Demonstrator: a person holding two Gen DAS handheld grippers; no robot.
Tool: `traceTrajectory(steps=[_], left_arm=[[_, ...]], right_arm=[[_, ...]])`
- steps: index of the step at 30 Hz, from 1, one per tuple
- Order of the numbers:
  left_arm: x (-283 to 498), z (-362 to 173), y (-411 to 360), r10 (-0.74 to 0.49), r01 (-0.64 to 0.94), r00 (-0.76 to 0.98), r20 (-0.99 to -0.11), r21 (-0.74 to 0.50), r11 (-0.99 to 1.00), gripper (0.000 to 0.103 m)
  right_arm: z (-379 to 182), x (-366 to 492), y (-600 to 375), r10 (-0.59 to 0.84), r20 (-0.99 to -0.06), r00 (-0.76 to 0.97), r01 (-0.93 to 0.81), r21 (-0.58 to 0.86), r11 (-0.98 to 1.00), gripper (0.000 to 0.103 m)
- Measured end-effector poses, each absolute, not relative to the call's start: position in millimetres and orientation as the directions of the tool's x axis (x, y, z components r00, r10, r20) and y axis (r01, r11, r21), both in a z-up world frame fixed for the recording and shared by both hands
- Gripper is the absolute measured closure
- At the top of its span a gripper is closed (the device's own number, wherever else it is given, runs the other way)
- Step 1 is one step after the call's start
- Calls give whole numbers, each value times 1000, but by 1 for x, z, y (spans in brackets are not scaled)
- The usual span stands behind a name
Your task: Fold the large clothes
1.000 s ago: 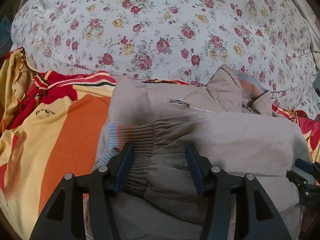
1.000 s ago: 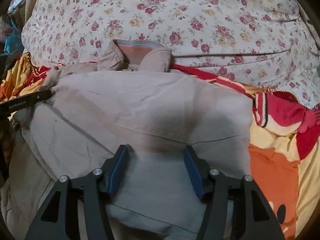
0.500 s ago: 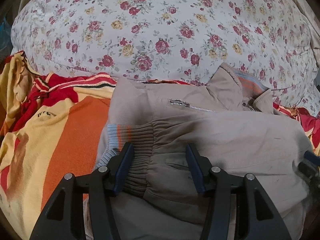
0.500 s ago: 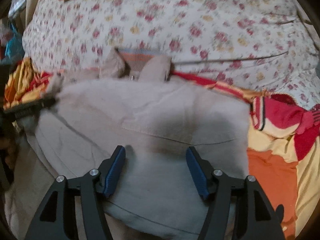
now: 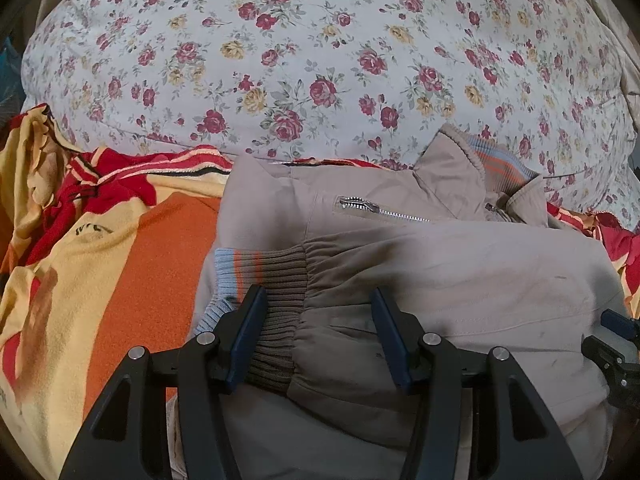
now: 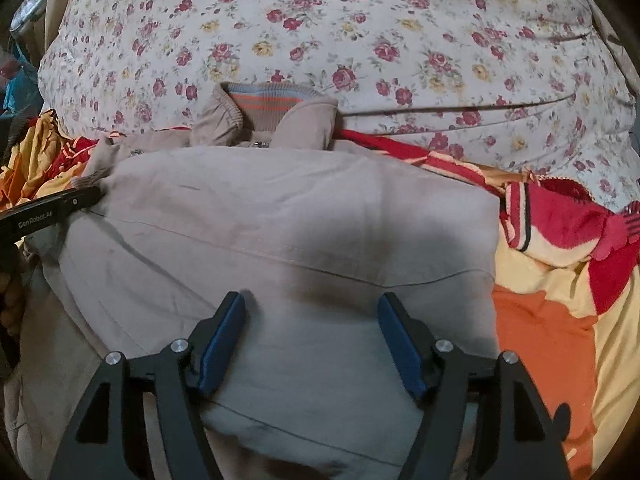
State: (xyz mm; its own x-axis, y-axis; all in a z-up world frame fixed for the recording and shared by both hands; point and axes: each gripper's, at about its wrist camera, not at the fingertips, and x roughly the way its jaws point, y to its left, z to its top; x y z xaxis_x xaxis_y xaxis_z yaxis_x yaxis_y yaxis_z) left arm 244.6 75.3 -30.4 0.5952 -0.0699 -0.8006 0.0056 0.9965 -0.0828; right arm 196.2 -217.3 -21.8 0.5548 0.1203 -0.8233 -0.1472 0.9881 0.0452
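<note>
Since a moment ago little has shifted: both my grippers hover in nearly the same spots over the beige jacket (image 5: 460, 272), and the right one has steadied after a blurred half-second. My left gripper (image 5: 318, 308) has its jaws spread wide, nothing pinched, over the ribbed brown cuff (image 5: 280, 276) with its blue and orange stripes, where the sleeve lies folded across the jacket's front. Beyond it I see the chest pocket zipper (image 5: 378, 210) and the upturned collar (image 5: 480, 164). My right gripper (image 6: 312, 312) is likewise spread and holds nothing, poised above the flat folded panel of the jacket (image 6: 288, 208), with the left gripper's black finger (image 6: 52, 208) showing at the left edge. The jacket lies on an orange, yellow and red blanket (image 5: 120, 264), its collar against the floral quilt (image 5: 320, 48).
</note>
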Motion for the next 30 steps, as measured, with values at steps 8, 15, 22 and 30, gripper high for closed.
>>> traceTrajectory(steps=[8, 15, 22, 30], left_arm=[[240, -23, 79, -81, -8, 603, -794, -108, 994, 60], [192, 18, 96, -110, -11, 658, -745, -156, 988, 60], [100, 45, 118, -56, -4, 722, -689, -85, 996, 60], [37, 42, 150, -58, -42, 696, -716, -122, 992, 60]], right_arm=[[-14, 195, -221, 128, -811, 571, -134, 62, 989, 28], [38, 145, -247, 81, -672, 736, -51, 64, 997, 28], [52, 52, -274, -21, -641, 767, -16, -51, 999, 28], [52, -32, -314, 51, -668, 742, 15, 93, 996, 28]])
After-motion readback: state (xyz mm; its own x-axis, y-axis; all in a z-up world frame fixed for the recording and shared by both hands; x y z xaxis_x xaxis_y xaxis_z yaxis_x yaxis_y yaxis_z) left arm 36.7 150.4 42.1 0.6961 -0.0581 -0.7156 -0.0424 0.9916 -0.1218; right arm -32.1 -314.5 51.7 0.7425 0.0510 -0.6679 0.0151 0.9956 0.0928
